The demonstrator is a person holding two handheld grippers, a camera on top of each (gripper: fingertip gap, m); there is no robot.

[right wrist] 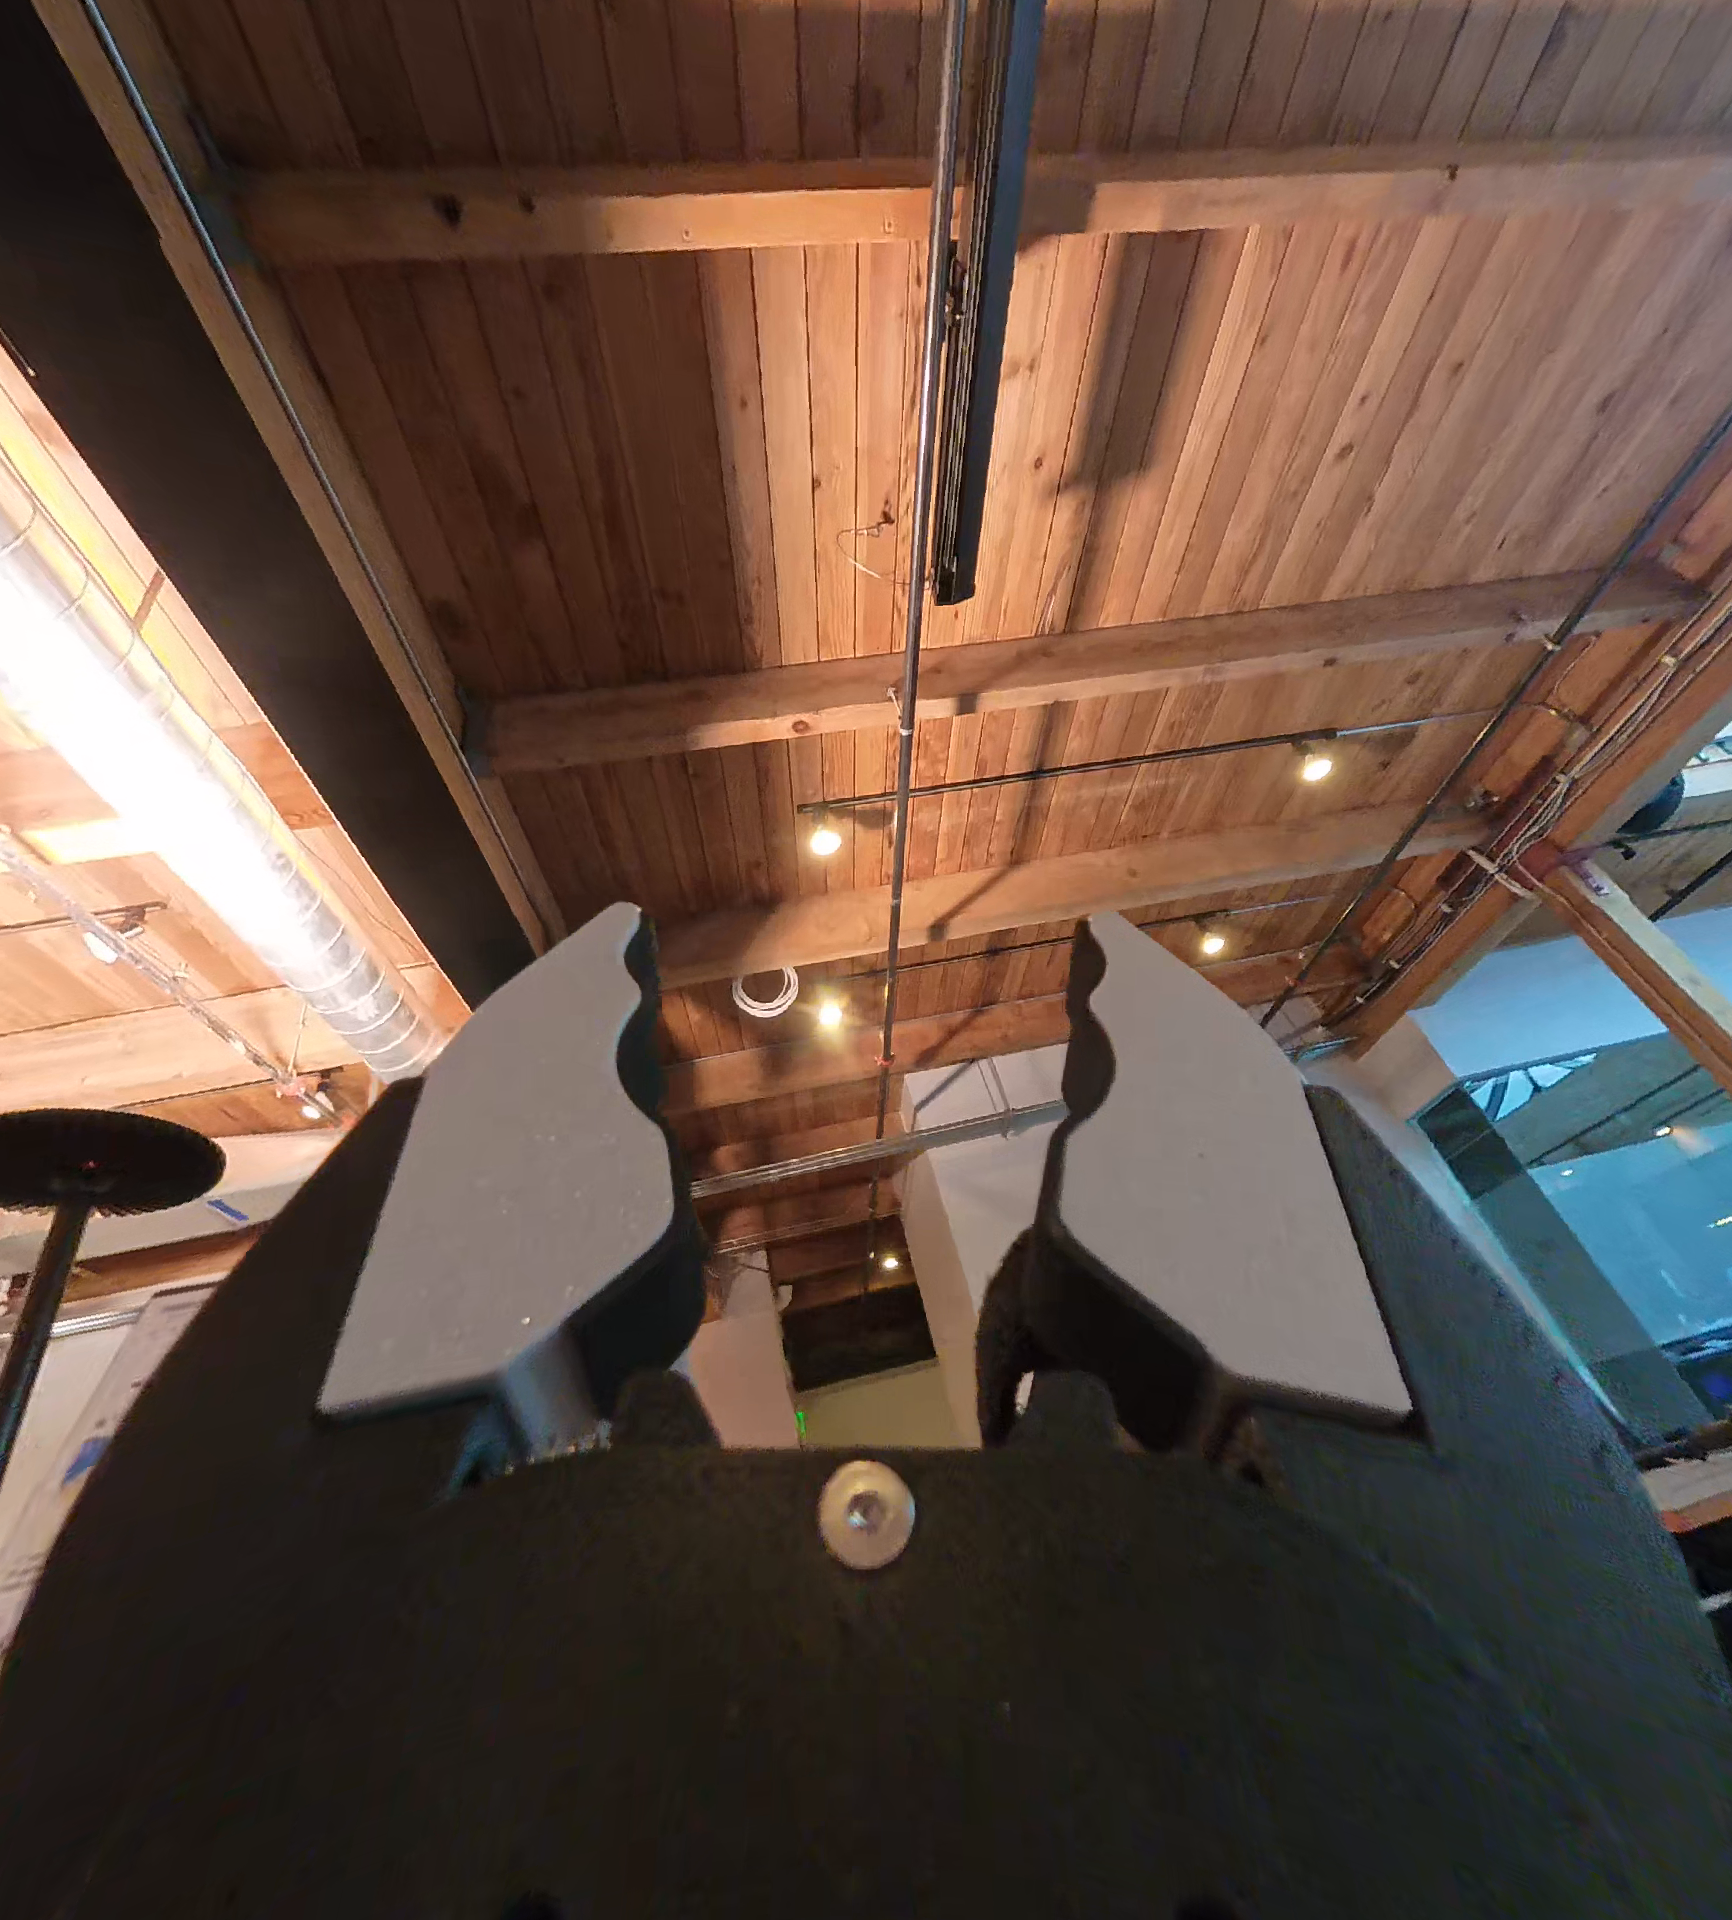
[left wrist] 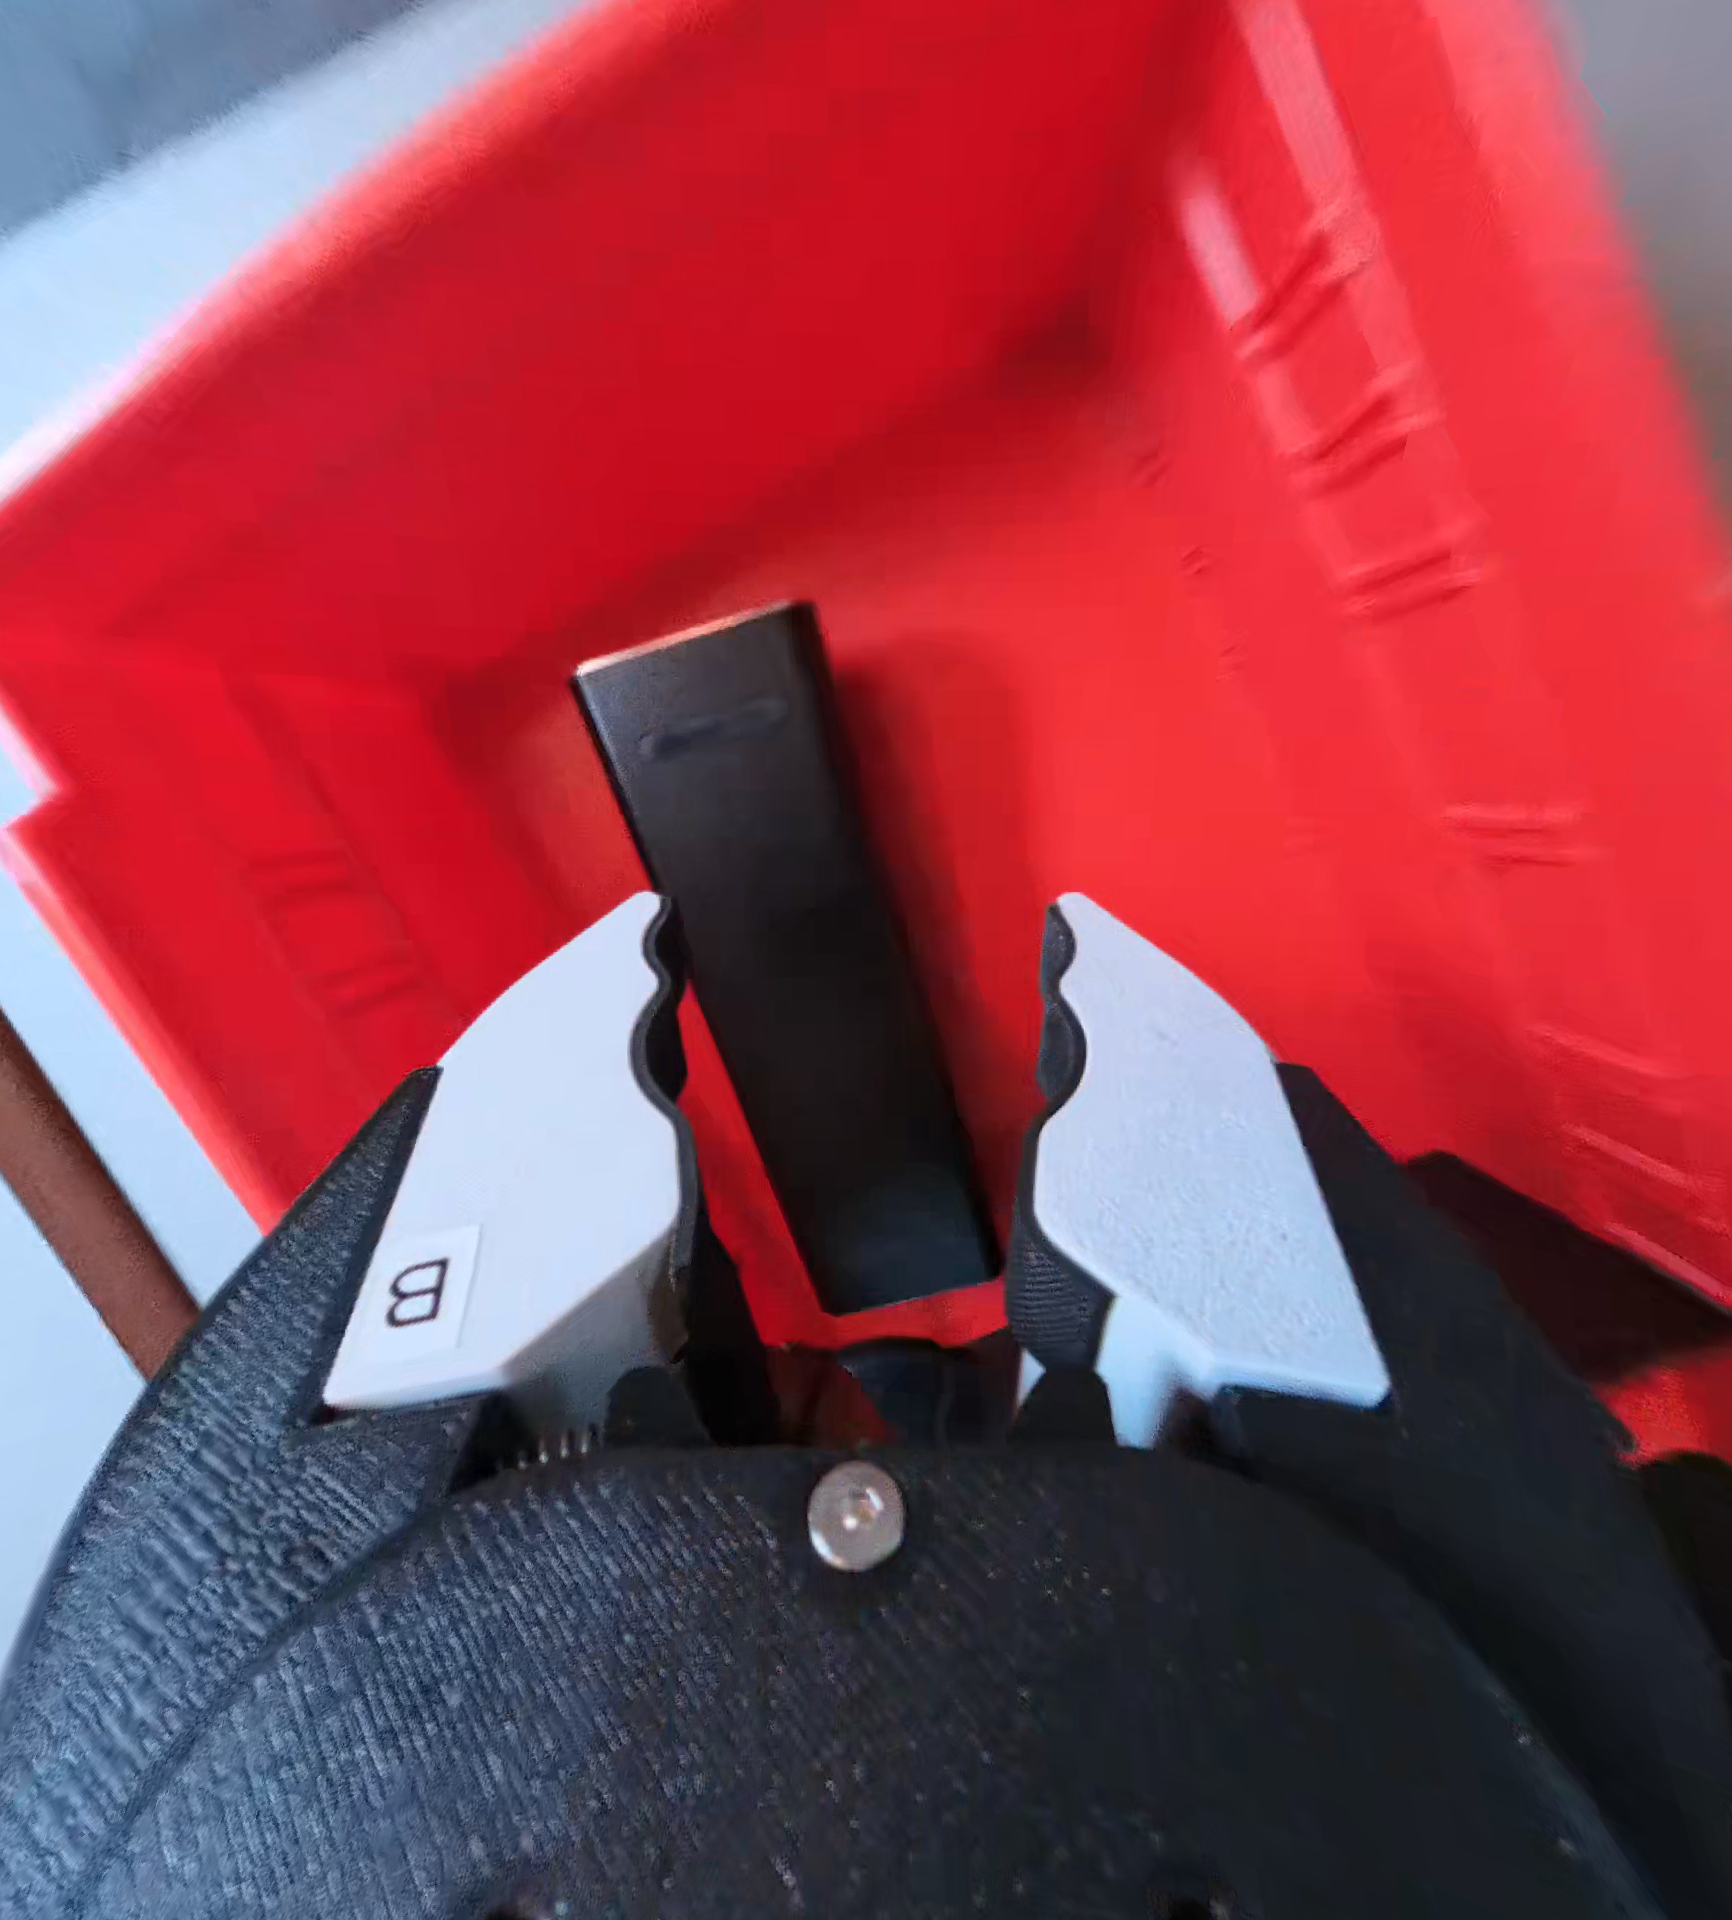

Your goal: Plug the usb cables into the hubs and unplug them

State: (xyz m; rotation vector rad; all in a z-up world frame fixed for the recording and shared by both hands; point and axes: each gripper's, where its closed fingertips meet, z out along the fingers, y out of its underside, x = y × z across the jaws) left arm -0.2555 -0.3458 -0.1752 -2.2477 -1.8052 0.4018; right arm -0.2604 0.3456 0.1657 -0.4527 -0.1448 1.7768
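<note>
Fingers: L [left wrist: 857,914] wide, straddling hub [left wrist: 789,966]; R [right wrist: 857,935] wide, empty.

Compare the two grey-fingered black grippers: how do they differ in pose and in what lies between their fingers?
The left gripper points down into a red plastic bin, straddling a black hub; the right gripper points up at the wooden ceiling, with nothing between its fingers. Both are open.

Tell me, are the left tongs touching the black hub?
Cannot tell. In the left wrist view the open left tongs straddle the black hub; one finger overlaps its edge, without plain contact.
</note>
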